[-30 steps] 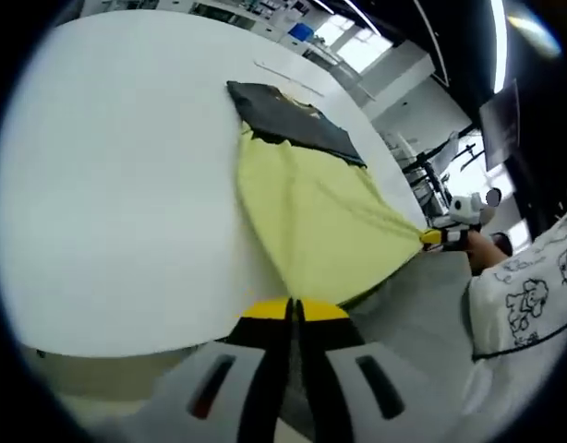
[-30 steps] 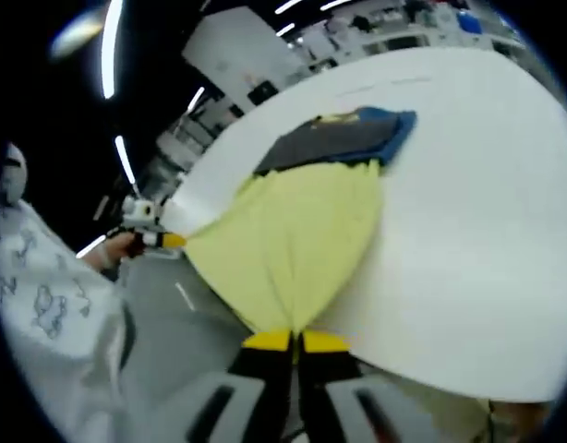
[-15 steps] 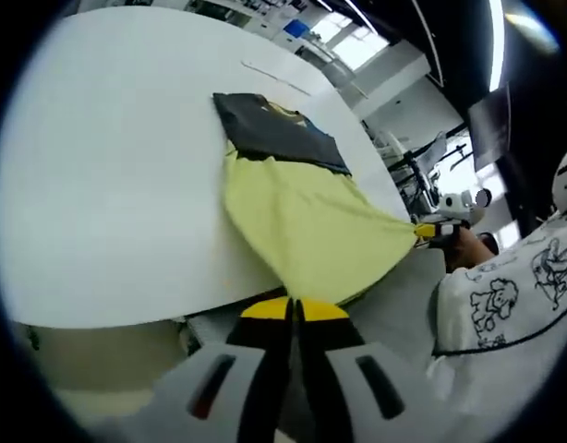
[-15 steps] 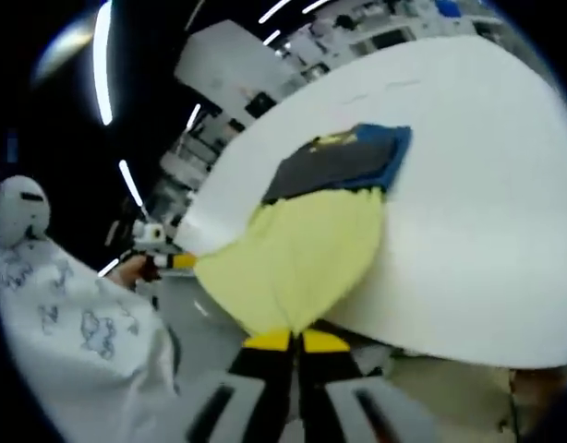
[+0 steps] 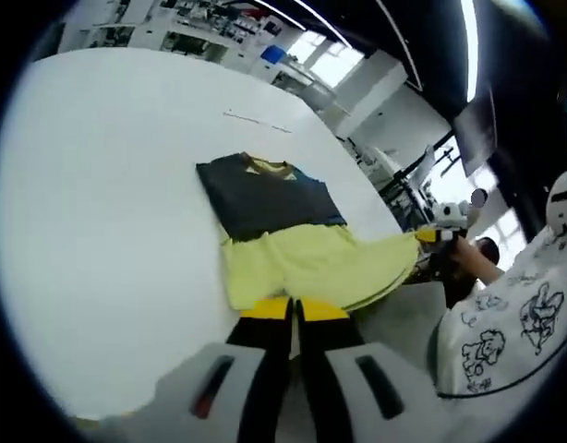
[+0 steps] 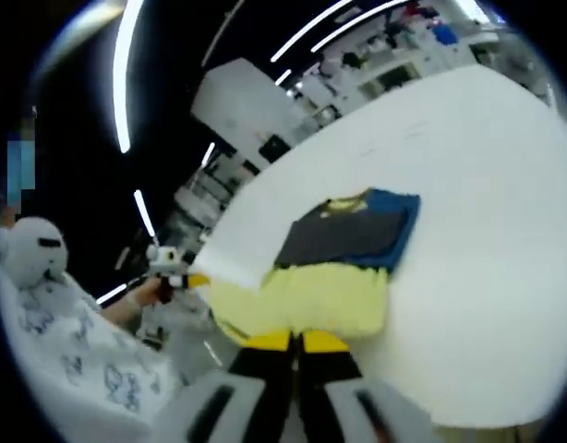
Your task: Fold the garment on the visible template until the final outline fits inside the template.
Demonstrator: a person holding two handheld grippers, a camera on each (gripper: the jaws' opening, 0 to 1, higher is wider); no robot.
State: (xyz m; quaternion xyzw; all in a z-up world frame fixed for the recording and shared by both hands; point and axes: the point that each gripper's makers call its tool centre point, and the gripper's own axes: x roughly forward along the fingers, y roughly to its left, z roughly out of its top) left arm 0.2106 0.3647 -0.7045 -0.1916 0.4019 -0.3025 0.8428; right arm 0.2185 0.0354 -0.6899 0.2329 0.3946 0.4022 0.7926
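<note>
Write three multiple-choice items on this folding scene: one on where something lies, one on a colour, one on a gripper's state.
1. Where does the dark template lie?
A. On the white table, under the garment's far end
B. On the floor
C. In a person's lap

2. What colour is the garment?
A. Red
B. Pale yellow
C. Green

3. What is the left hand-held gripper doing?
A. Hanging open above the table
B. Shut on the template
C. Shut on the garment's near edge

Key: 1 A, the dark sheet lies flat on the table with yellow cloth meeting its near side. 2 B, the cloth is pale yellow in both views. 3 C, its yellow-tipped jaws are closed together at the cloth's edge; the right hand-held gripper grips likewise.
</note>
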